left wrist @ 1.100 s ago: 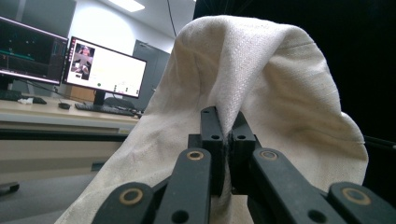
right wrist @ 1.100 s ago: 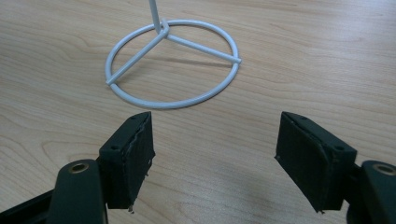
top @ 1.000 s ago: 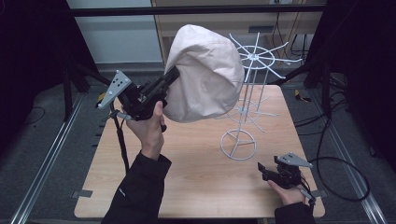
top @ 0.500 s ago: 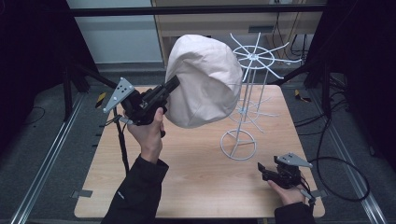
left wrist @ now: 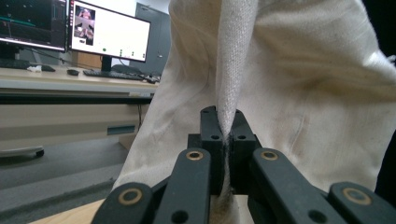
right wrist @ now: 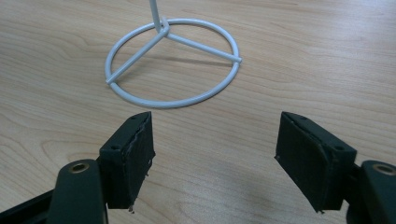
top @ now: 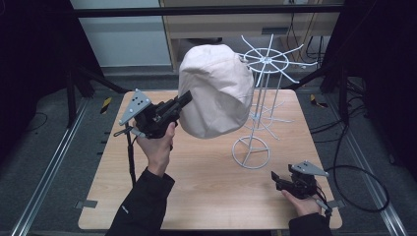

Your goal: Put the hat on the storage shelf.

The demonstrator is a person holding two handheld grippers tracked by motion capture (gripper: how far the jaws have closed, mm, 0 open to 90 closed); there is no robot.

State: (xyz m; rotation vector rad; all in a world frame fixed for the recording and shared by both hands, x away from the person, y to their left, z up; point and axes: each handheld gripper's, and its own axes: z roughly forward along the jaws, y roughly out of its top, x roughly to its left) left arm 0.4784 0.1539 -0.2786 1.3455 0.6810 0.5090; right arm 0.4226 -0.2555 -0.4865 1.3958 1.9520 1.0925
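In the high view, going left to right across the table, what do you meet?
Left gripper, shut on the hat's edge → cream fabric hat, held up in the air → white wire rack, standing on the table → right gripper, jaws open, low by the table's near right corner.

Your left hand-held gripper has matt black plastic jaws with brass-coloured pivots. The hat is coarse, woven cream cloth, matt. The stand is smooth white-coated metal wire. The surface is light wood with a smooth satin finish.
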